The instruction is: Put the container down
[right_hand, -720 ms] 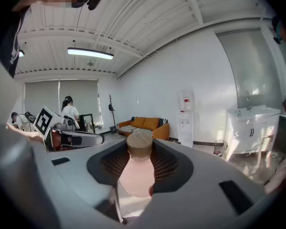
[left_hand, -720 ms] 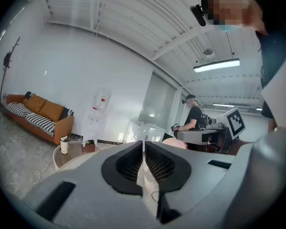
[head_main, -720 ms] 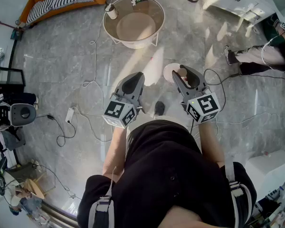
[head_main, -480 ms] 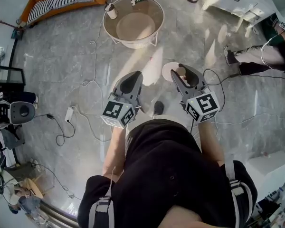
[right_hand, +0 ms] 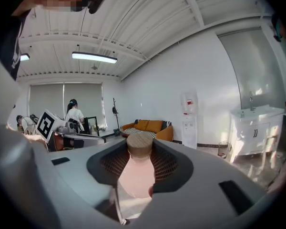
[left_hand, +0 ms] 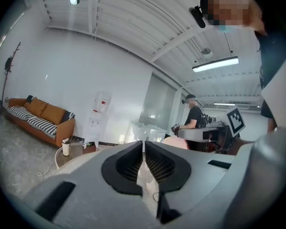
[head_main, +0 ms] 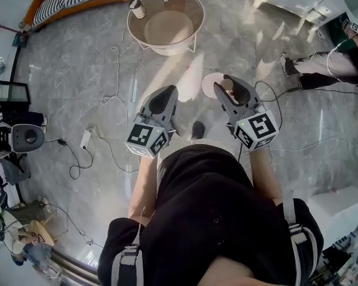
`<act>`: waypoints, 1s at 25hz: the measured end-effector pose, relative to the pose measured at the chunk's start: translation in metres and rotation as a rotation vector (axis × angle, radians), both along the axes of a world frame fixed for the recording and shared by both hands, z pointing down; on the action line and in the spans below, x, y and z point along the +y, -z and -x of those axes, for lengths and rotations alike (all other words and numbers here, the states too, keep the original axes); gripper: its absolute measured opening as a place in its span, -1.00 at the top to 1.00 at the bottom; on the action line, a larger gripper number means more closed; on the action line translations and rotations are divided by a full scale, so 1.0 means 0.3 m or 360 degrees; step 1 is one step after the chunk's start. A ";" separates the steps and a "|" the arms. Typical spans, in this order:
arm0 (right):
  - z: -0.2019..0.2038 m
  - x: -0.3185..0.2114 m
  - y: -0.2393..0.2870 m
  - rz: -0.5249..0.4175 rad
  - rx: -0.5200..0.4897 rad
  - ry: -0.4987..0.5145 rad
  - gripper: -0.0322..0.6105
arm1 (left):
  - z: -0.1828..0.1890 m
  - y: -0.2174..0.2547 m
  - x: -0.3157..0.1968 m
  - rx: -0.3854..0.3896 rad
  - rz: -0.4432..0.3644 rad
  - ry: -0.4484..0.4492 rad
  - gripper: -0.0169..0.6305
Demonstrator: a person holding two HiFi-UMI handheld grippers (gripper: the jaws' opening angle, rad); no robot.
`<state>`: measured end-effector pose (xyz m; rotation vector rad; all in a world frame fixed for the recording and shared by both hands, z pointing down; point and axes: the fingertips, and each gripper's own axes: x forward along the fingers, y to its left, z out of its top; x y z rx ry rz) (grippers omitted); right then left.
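Right gripper (head_main: 228, 88): still clamps the pink container (right_hand: 139, 171), short of the round table (head_main: 167, 50).
Left gripper (left_hand: 143, 149): jaws together, empty.
Change: table farther off; nothing placed.

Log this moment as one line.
right gripper: jaws shut on pink container, wooden lid | left gripper: jaws together, empty | status: not yet put down

A white cup (head_main: 137, 9) stands on the round glass counter (head_main: 191, 11). Before that counter, the pink cork-lidded container (right_hand: 136, 173) sits in the right claw (head_main: 222, 87), with the left claw (head_main: 166, 95) to its left.
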<state>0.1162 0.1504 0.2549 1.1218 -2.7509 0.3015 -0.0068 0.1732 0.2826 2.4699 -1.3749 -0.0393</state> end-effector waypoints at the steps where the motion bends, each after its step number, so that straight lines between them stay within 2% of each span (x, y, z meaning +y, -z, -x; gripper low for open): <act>1: -0.004 0.002 0.001 0.0014 -0.0025 0.0008 0.47 | -0.004 0.000 0.002 -0.0004 0.0001 0.0002 0.86; 15: -0.038 -0.014 0.012 0.0017 -0.0095 0.0036 0.47 | -0.019 -0.015 -0.004 -0.0004 0.0031 0.0040 0.86; 25: -0.007 -0.114 -0.019 0.0016 0.0006 -0.0025 0.47 | 0.038 -0.061 -0.109 0.0018 0.0071 0.0017 0.86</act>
